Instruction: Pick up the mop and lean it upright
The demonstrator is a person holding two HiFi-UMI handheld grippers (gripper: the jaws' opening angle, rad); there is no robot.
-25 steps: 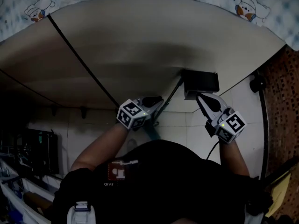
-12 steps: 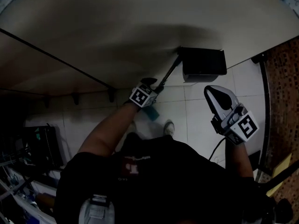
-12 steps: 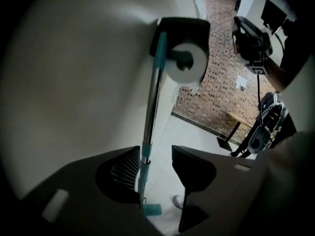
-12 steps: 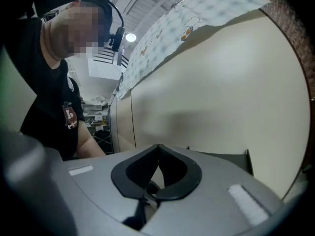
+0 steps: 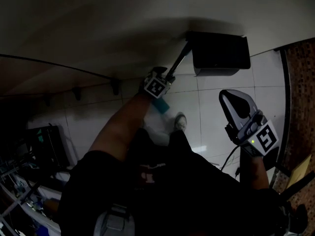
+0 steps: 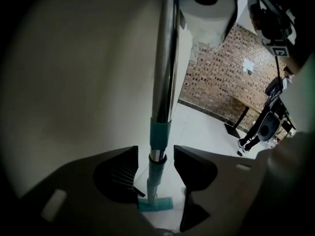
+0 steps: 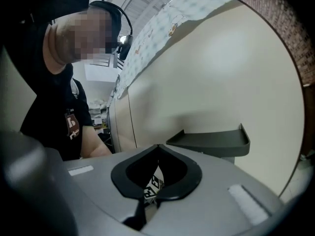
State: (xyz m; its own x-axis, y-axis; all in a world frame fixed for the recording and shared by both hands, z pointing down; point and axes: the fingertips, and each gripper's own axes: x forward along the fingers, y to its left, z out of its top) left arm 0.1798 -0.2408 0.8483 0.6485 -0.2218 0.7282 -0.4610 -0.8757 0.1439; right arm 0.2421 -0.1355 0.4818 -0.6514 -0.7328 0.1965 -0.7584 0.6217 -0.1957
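Curved beige wall (image 5: 98,28) over white tiled floor (image 5: 206,112). Mop (image 6: 165,58) stands upright, handle top by dark shelf (image 5: 219,53), head on floor. Your left gripper (image 6: 156,154): jaws just opened, straddling handle, released. Your right gripper (image 7: 157,146): clenched, empty.

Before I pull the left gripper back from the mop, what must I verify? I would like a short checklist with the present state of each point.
1. Jaws of the left gripper free of the mop handle: ok. They have just been opening, and the handle stands between them with a gap on each side.
2. The mop head is on the floor tiles: ok.
3. Handle stands steeply: ok.
4. Handle's top rests on the wall: cannot tell. It ends beside the dark box.
5. The right gripper is out of the way: ok. It is shut, empty and apart from the mop.
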